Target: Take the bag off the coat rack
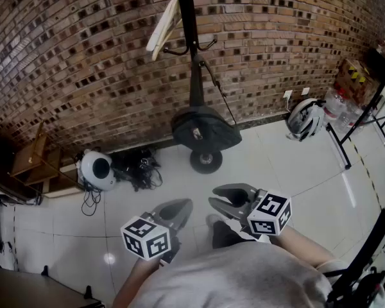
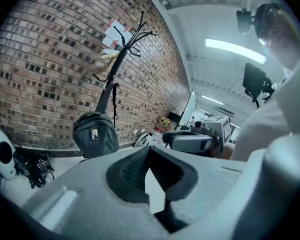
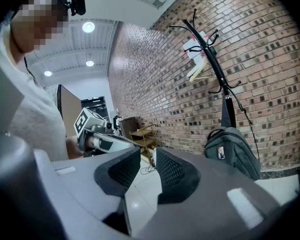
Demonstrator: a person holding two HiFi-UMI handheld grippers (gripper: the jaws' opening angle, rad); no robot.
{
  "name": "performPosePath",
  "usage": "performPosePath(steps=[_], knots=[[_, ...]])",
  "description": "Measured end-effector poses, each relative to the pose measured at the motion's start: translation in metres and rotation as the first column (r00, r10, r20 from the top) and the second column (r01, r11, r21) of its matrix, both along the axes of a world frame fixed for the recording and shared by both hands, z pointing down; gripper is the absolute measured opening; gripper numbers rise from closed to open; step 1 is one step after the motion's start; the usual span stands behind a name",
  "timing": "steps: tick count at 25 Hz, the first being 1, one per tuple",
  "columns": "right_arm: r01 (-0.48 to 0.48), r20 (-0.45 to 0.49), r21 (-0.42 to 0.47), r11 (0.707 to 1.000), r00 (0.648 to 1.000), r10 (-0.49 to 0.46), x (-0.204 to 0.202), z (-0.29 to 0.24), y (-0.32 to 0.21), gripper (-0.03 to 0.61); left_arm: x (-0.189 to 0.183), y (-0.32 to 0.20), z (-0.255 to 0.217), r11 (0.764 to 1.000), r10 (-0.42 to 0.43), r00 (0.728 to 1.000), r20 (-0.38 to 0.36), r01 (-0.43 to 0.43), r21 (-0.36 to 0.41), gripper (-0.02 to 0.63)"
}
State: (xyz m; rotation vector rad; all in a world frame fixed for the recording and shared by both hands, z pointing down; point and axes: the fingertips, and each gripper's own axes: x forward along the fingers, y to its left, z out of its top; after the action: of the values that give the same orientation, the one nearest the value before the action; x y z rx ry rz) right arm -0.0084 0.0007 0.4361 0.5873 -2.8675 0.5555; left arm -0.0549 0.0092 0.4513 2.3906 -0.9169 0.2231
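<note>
Bag (image 1: pixel 202 130) hangs by its strap on the coat rack (image 1: pixel 187 18), low near the base. Left gripper (image 1: pixel 187 205) closed, right gripper (image 1: pixel 212 196) slightly parted (both empty, well apart). Recommended: grip the strap and lift it clear of the hook.

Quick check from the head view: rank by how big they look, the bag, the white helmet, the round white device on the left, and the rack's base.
1. bag
2. white helmet and round white device: they look about alike, so I won't rank them against each other
3. rack's base
</note>
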Motion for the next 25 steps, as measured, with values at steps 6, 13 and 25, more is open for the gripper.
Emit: performPosePath(steps=[6,13,25], knots=[[0.017,-0.015,-0.001,1.000,1.000,-0.017,0.012,0.002,-0.144,0.127,0.016,-0.143,-0.003,1.000,-0.010,1.000,-0.018,0.009,-0.015,0.000],[0.007,-0.017,0.017,1.000,1.000,-0.007,0.013,-0.007,-0.260,0.174,0.012,-0.250,-0.013,0.999,-0.041,0.999,-0.009,0.041,-0.003,0.000],[-0.099,-0.049,0.118,0.988,0.993,0.105,0.003,-0.010,-0.370,0.229,-0.014,-0.318,-0.003,0.995,-0.100,0.995,-0.029,0.099,-0.032,0.000]])
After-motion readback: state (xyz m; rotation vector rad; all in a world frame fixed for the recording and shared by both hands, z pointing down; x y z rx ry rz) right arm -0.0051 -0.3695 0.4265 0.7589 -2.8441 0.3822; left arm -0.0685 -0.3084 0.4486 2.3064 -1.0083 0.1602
